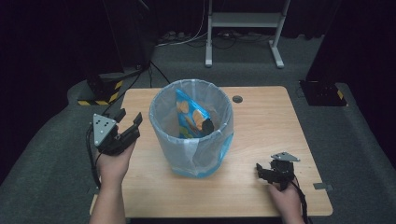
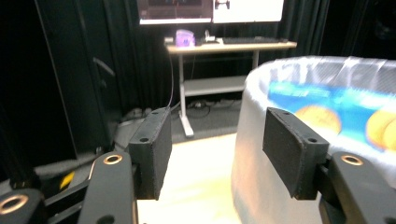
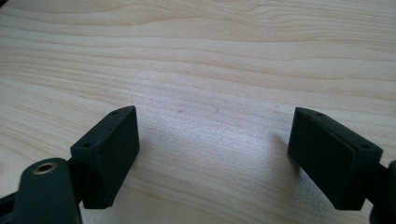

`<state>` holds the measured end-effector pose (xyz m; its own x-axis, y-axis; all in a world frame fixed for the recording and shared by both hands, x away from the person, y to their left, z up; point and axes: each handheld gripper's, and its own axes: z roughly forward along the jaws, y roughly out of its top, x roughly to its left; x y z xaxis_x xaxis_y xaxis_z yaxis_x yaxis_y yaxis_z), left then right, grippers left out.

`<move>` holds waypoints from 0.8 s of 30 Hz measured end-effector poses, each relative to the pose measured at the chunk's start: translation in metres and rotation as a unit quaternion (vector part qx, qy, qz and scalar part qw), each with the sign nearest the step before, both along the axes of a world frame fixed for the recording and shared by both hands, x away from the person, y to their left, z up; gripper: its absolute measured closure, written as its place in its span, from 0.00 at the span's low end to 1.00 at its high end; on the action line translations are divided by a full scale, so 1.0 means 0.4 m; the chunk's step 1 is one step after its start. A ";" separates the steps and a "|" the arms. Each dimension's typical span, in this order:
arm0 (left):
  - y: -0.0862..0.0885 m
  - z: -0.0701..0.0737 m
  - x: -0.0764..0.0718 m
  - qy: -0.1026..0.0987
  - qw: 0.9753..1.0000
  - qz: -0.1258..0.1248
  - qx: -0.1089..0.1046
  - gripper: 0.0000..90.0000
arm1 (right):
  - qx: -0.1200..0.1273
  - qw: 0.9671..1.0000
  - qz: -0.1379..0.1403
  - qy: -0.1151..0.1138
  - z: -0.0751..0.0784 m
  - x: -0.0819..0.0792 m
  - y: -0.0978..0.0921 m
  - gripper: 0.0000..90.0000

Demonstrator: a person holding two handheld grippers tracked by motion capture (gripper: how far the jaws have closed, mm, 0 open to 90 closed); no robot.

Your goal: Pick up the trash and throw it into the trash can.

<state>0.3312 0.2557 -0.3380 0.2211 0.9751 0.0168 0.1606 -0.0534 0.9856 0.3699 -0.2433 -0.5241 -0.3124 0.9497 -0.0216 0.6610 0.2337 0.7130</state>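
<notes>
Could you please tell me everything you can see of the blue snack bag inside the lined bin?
The glossy blue snack bag printed with golden round chips stands roughly upright and slightly tilted inside the round bin with its translucent white plastic liner, its top edge near the rim. It looks like thin foil or plastic, a little crumpled. A dark patch sits at its lower right. Its bottom is hidden. The left gripper view shows its print blurred through the liner. Neither gripper touches it.

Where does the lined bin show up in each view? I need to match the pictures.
High view: the lined bin stands mid-table, a chip bag inside it.
Left gripper view: its white-lined wall fills the right side, just beyond the right jaw of the open left hand-held gripper.
Right gripper view: not in it; bare wood.
Shared landmark: the wooden table.
</notes>
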 end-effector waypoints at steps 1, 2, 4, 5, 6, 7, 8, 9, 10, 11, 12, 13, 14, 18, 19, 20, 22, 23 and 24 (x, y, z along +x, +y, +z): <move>0.003 -0.012 0.002 0.007 1.000 0.002 0.001 0.47 | 0.000 1.000 0.000 0.000 0.000 0.000 0.000 0.18; 0.006 -0.024 0.004 0.013 1.000 0.004 0.004 0.46 | 0.000 1.000 0.000 0.000 0.000 0.000 0.000 0.18; 0.011 -0.050 0.009 0.027 1.000 0.007 0.003 0.46 | 0.000 1.000 0.000 0.000 0.000 0.000 0.000 0.18; 0.015 -0.066 0.013 0.036 0.999 0.009 -0.001 0.46 | 0.000 1.000 0.000 0.000 0.000 0.000 0.000 0.18; 0.017 -0.076 0.015 0.041 0.999 0.009 -0.004 0.46 | 0.000 1.000 0.000 0.000 0.000 0.000 0.000 0.19; 0.019 -0.088 0.017 0.047 0.999 0.011 -0.003 0.46 | 0.001 1.000 0.001 0.000 0.000 -0.001 0.000 0.19; 0.020 -0.101 0.019 0.054 0.998 0.013 0.000 0.45 | 0.000 1.000 0.002 -0.001 0.000 -0.001 0.000 0.19; 0.020 -0.111 0.021 0.059 0.998 0.014 0.002 0.45 | 0.000 1.000 0.003 -0.002 0.000 -0.001 0.000 0.19; 0.020 -0.132 0.024 0.072 0.997 0.017 0.006 0.44 | 0.000 1.000 0.003 -0.001 0.000 -0.001 0.000 0.19; 0.020 -0.132 0.024 0.072 0.997 0.017 0.006 0.44 | 0.000 1.000 0.002 -0.001 0.000 -0.001 0.000 0.19; 0.020 -0.144 0.025 0.078 0.997 0.017 0.005 0.44 | -0.001 1.000 0.002 -0.001 0.000 -0.001 0.000 0.19; 0.021 -0.156 0.026 0.084 0.996 0.017 0.006 0.44 | 0.000 1.000 0.002 -0.001 0.000 -0.001 0.000 0.19; 0.020 -0.181 0.029 0.097 0.995 0.018 0.008 0.44 | 0.000 1.000 0.003 -0.001 0.000 -0.001 0.000 0.19; 0.015 -0.229 0.036 0.123 0.992 0.018 0.011 0.43 | 0.000 1.000 0.002 -0.001 0.000 -0.001 0.000 0.19; 0.015 -0.229 0.036 0.123 0.992 0.018 0.011 0.43 | 0.000 1.000 0.002 -0.001 0.000 -0.001 0.000 0.19; 0.013 -0.250 0.039 0.136 0.990 0.016 0.011 0.43 | 0.000 1.000 0.002 -0.001 0.000 -0.001 0.000 0.19; 0.005 -0.281 0.044 0.156 0.988 0.012 0.013 0.43 | 0.001 1.000 0.003 -0.001 0.000 -0.001 0.000 0.19; 0.005 -0.281 0.044 0.156 0.988 0.012 0.013 0.43 | 0.001 1.000 0.003 -0.001 0.000 -0.001 0.000 0.19; 0.005 -0.286 0.045 0.161 0.987 0.011 0.016 0.43 | 0.000 1.000 0.002 -0.001 0.000 -0.001 0.000 0.19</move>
